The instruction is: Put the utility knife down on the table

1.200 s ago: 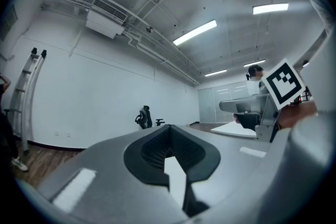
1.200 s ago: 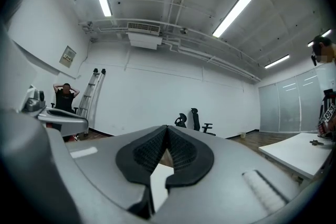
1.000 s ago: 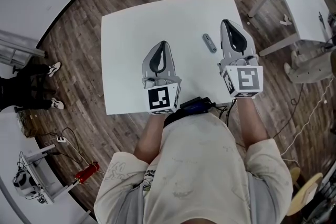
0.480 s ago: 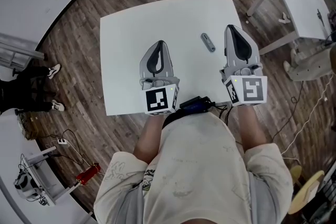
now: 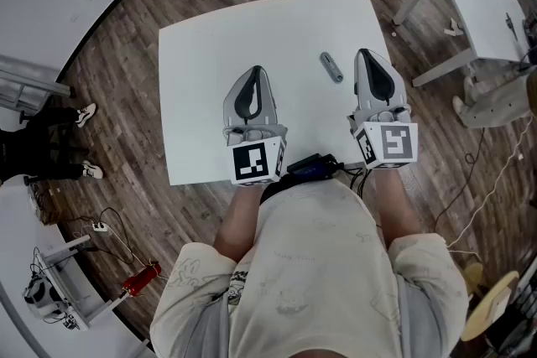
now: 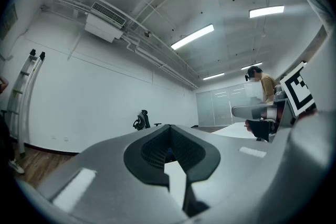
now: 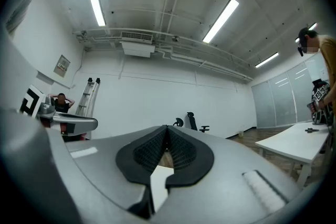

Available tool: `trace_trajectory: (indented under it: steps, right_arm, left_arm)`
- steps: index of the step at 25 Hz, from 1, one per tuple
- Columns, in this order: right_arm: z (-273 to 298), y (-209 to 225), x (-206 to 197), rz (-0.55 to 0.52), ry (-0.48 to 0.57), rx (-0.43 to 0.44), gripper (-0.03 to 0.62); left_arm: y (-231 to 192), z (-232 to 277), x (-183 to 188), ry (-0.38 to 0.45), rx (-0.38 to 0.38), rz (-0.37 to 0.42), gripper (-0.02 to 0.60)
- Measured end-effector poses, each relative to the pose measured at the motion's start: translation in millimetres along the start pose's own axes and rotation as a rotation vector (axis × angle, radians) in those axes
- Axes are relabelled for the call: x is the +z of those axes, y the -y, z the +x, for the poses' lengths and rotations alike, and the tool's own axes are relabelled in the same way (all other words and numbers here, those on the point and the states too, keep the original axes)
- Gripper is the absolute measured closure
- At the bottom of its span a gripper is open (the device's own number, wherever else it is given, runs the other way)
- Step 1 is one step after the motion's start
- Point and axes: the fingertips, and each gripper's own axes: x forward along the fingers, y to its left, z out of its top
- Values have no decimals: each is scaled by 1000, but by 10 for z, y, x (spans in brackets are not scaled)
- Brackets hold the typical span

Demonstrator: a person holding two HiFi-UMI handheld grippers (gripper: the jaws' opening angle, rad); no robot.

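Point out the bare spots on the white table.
Bare: the far half of the table beyond both grippers, and the strip between its left edge and the left gripper. Crowded: the right side, where the utility knife lies beside the right gripper.

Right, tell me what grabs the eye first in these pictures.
Two grey grippers hang over the white table: the left gripper near its middle, the right gripper by its right edge, both shut and holding nothing. Between them, nearer the right one, a small grey utility knife lies alone on the tabletop.
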Motion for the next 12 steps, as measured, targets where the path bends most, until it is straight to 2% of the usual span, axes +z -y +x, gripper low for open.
trace_trajectory:
  steps: [12]
  right_arm:
    - [-20,31,-251,32,-21,0,588]
  left_arm:
    - [46,12,-15,-8,0,-3,569]
